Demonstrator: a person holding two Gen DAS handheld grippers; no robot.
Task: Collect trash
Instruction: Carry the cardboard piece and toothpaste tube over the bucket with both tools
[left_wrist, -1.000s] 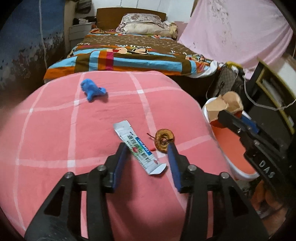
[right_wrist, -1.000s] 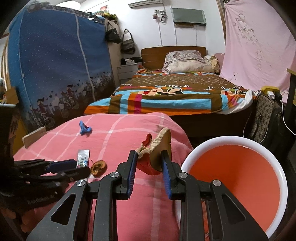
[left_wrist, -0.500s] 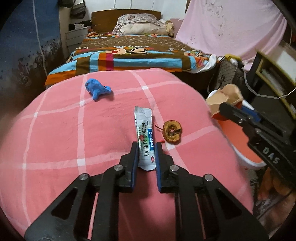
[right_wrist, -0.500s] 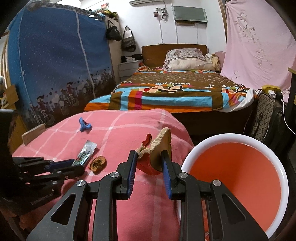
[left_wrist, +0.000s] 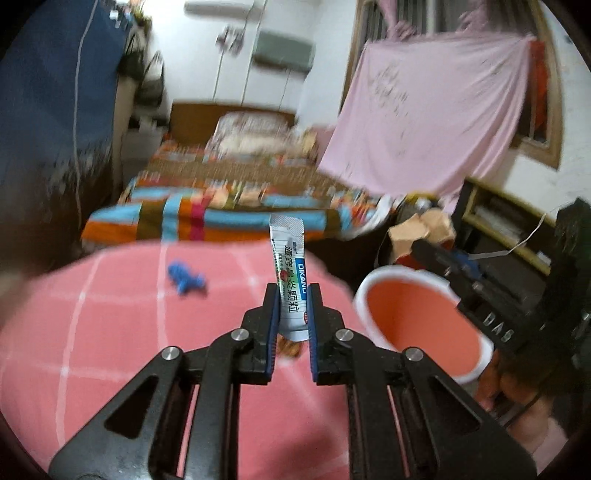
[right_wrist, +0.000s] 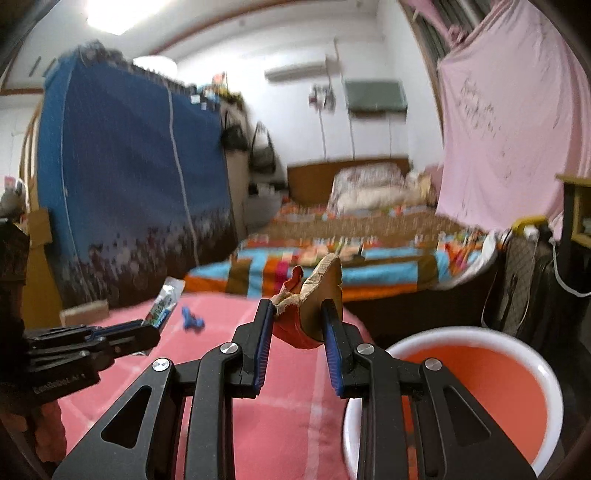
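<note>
My left gripper (left_wrist: 291, 295) is shut on a white medicine sachet (left_wrist: 290, 273) and holds it upright above the pink checked cloth (left_wrist: 122, 332). The sachet also shows in the right wrist view (right_wrist: 162, 308). My right gripper (right_wrist: 297, 314) is shut on a torn piece of brown and red cardboard (right_wrist: 314, 291), held left of the white bin with the orange inside (right_wrist: 487, 387). The bin shows at the right in the left wrist view (left_wrist: 417, 317). A brown apple slice (left_wrist: 290, 349) lies on the cloth, partly hidden behind the left fingers. A blue scrap (left_wrist: 184, 280) lies farther back.
A bed with a striped blanket (left_wrist: 221, 210) stands behind the pink surface. A blue wardrobe (right_wrist: 129, 177) is at the left, a pink hanging sheet (left_wrist: 436, 122) and a dark shelf (left_wrist: 509, 225) at the right. A bag (right_wrist: 524, 280) stands beyond the bin.
My left gripper closed on the sachet and lifted it off the cloth. Both cameras tilted upward. The right gripper rose slightly, still holding the cardboard beside the bin.
</note>
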